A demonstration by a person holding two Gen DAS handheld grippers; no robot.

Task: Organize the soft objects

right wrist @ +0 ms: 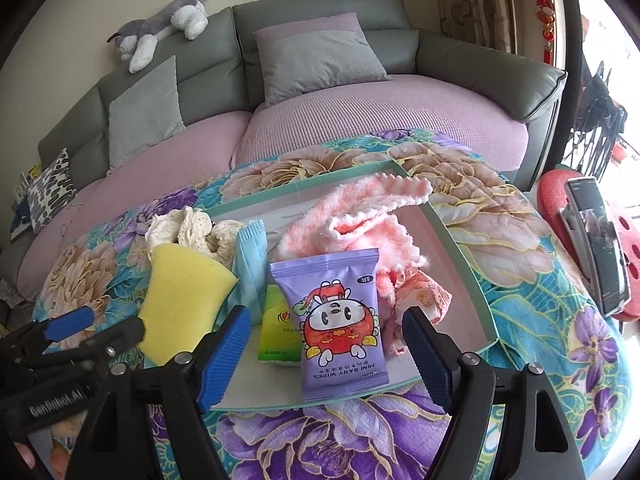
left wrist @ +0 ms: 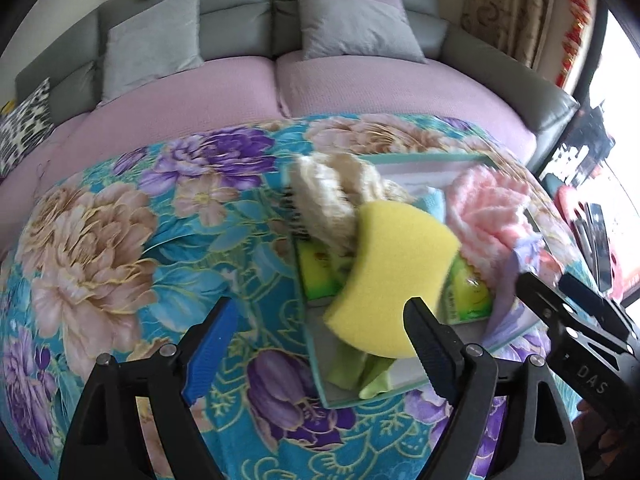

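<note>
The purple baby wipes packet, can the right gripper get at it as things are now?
Probably yes. The purple baby wipes packet lies on top in the tray, directly ahead of the open right gripper, with nothing over it.

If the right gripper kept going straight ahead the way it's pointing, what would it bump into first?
Most likely the purple packet of baby wipes, which lies right between the open right gripper fingers in the shallow teal-rimmed tray. The fluffy pink towel sits behind it. Depth is hard to judge here.
</note>
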